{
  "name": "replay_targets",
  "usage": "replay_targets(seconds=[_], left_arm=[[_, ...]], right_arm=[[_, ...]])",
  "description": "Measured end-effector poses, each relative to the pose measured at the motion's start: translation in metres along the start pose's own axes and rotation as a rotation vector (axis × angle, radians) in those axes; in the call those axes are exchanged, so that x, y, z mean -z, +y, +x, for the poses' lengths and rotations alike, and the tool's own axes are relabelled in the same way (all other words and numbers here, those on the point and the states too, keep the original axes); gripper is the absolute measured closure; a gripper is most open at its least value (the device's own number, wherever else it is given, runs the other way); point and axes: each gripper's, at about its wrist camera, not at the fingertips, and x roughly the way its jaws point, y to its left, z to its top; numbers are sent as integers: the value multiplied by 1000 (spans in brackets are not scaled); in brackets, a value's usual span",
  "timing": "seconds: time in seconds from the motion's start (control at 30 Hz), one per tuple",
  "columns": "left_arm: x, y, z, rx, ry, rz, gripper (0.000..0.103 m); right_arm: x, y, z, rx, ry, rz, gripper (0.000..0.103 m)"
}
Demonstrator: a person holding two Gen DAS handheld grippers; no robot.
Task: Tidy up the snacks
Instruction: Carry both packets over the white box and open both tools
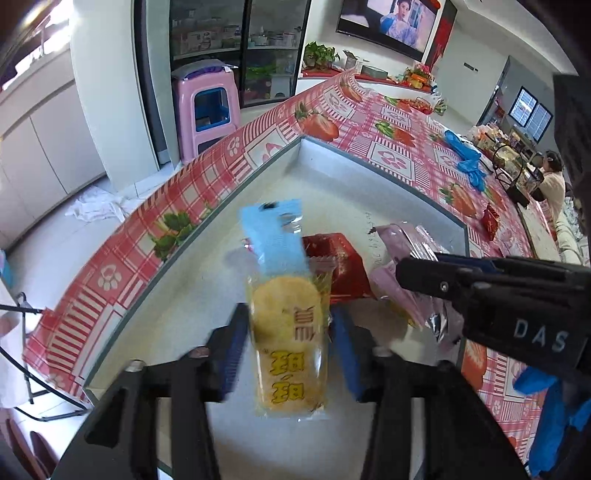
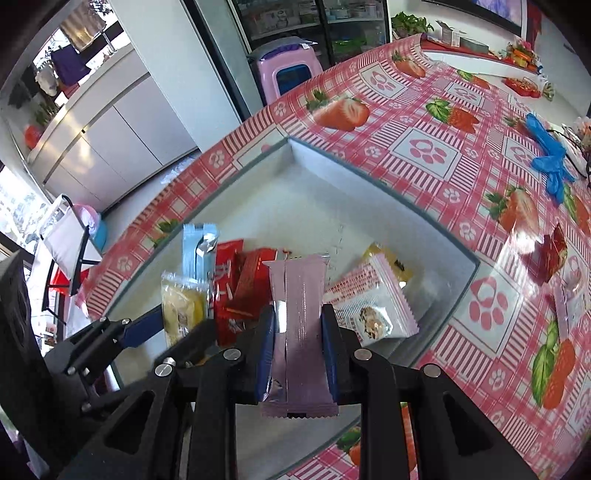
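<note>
Crowding tray (image 2: 369, 192) — red packets (image 2: 251, 280), perhaps overlapping.

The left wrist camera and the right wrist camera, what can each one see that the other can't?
Only the left wrist view shows the TV and a seated person. Only the right wrist view shows the white patterned snack pack in the box. Both show the white box, the yellow cracker pack between the left gripper's open fingers, and the purple bar pinched by the right gripper.

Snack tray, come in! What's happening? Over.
Left claw open, yellow cracker pack loose between. Right claw shut on purple snack bar. White tray unobstructed.
</note>
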Motion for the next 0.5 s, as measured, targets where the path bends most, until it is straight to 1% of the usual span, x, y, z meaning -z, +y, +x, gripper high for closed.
replay_targets(seconds=[0.03, 0.07, 0.1, 0.17, 0.2, 0.23, 0.27, 0.3, 0.4, 0.5], left_arm=[[-1, -1, -2, -4, -8, 4, 32], [-1, -3, -6, -6, -22, 7, 25], [-3, -5, -11, -8, -31, 8, 23], [-7, -9, -16, -10, -23, 14, 23], [-9, -11, -18, -10, -17, 16, 23], [-13, -15, -22, -6, -6, 19, 23], [-17, -19, -27, 5, 0, 22, 23], [-20, -22, -30, 13, 4, 25, 23], [-36, -40, -49, 58, 26, 59, 23], [-58, -62, -78, 91, -4, 104, 22]], right_arm=[[-2, -1, -2, -10, -1, 2, 77], [-3, -2, -3, -12, -1, 4, 77], [-4, -4, -6, -7, -3, 7, 77], [-5, -8, -11, 5, -11, 15, 66], [-5, -13, -16, 9, -21, 24, 43], [-5, -17, -23, 17, -37, 36, 22], [-5, -22, -30, 25, -57, 45, 19], [-6, -28, -40, 33, -84, 58, 19], [-6, -50, -68, 28, -128, 90, 19], [-5, -84, -98, 60, -186, 149, 19]])
